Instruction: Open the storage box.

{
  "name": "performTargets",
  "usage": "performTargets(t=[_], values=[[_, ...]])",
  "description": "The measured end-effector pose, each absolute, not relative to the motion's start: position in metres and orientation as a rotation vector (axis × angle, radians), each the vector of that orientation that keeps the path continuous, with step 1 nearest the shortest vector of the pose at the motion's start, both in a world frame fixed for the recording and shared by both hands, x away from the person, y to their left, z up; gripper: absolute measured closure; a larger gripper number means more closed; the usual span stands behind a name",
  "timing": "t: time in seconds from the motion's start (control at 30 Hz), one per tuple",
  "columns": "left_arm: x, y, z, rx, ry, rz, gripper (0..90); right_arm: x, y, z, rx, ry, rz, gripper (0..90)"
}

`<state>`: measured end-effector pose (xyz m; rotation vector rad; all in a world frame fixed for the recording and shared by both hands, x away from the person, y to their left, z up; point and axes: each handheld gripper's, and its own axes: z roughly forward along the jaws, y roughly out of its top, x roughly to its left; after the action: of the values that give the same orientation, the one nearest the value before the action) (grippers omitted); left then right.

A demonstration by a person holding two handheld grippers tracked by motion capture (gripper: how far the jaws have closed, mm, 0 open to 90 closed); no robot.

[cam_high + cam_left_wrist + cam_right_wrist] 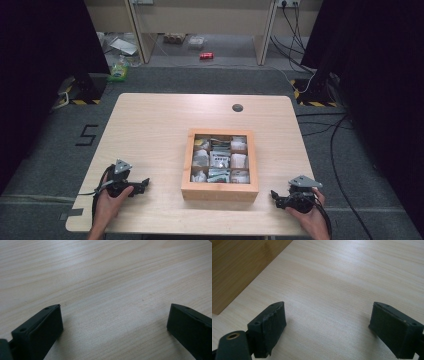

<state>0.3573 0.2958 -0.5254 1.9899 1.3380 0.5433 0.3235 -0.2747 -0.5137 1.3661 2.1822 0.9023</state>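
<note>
high view: wooden box sits mid-table, packets inside. left gripper and right gripper rest on either side, near it, jaws wide, holding nothing.

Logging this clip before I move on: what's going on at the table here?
A person sits at a light wooden table with tongs in each hand. The left tongs and right tongs rest low on the tabletop on either side of a wooden compartment box, both pointing toward it with jaws wide open and nothing between them. The box holds small packets in its sections. Nothing is being handled yet.
</note>
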Motion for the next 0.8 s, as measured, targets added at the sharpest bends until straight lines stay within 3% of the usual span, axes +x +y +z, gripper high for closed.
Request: performTargets(t=[0.8], values=[[0.3571,0.2962,-0.5255,1.991,1.334,0.542,0.0,0.3214,-0.2724,-0.5072,1.361,2.181,0.922,16.8]])
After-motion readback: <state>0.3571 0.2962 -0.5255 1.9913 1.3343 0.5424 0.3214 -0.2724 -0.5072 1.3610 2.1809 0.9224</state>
